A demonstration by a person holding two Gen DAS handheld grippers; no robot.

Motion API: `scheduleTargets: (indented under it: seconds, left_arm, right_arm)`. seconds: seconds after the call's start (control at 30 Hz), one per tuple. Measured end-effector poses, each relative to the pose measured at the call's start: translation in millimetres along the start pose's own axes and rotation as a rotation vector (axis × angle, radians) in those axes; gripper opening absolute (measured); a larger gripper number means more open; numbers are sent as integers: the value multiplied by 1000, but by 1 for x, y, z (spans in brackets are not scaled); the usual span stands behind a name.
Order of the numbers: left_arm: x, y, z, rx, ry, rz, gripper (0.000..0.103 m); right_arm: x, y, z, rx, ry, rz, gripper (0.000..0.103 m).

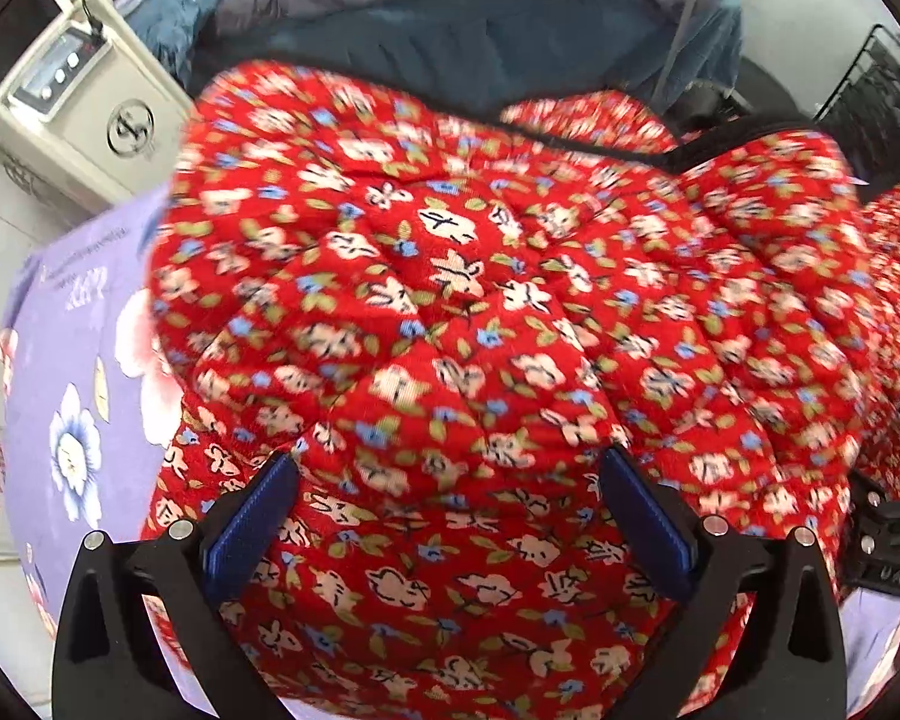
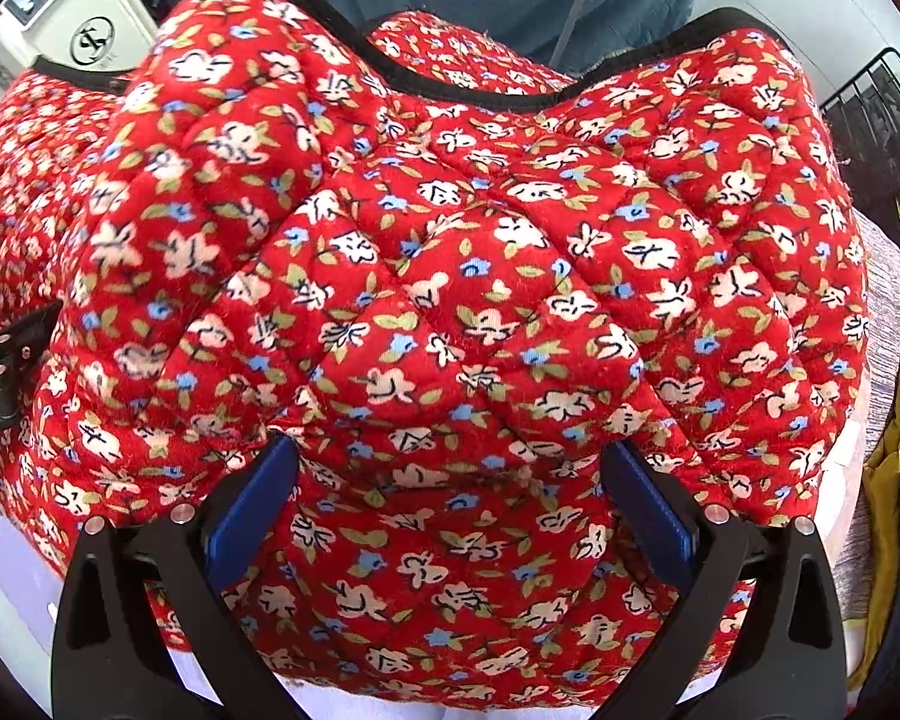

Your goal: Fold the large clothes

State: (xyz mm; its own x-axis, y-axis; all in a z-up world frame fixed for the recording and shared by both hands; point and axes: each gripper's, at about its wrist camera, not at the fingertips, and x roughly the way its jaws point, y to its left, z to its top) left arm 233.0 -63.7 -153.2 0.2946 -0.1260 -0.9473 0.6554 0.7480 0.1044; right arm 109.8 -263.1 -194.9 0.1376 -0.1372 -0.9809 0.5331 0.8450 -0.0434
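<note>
A red quilted floral garment (image 1: 480, 312) with black trim fills the left wrist view and the right wrist view (image 2: 450, 276). It lies bunched on a lilac flowered sheet (image 1: 72, 372). My left gripper (image 1: 450, 468) has its blue-padded fingers (image 1: 252, 516) wide apart, with a thick fold of the garment bulging between them. My right gripper (image 2: 450, 462) stands the same way, its blue pads (image 2: 648, 510) spread around a padded fold. The other gripper's black body shows at the edge of each view (image 1: 888, 534) (image 2: 0, 372).
A white appliance with buttons (image 1: 78, 96) stands at the far left. Dark blue and grey clothes (image 1: 450, 18) are piled behind the garment. A black wire rack (image 1: 882, 96) is at the far right. A yellow and navy garment (image 2: 894, 480) lies at the right edge.
</note>
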Motion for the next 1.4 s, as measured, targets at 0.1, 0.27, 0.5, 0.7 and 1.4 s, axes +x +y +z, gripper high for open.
scheduleTargets:
  seconds: [0.1,0.27,0.5,0.7,1.4]
  left_arm:
    - [-27,-2,-15,20,-69,5,97]
    - [-69,4,-46,10,-142,18,97]
    - [-94,22,-97,-72,-147,0,97]
    - [-92,41,-123,-142,-91,0,97]
    - [-93,36,-133,-200,-4,-13,97]
  right_arm:
    - [-7,-2,-4,-14,-25,45,99]
    - [-24,-4,-15,-26,-47,90,98]
    - [-60,5,-57,-70,-163,63,98]
    - [-77,-21,-93,-24,-239,77,98]
    - [-10,-204,-121,452,-165,577,98]
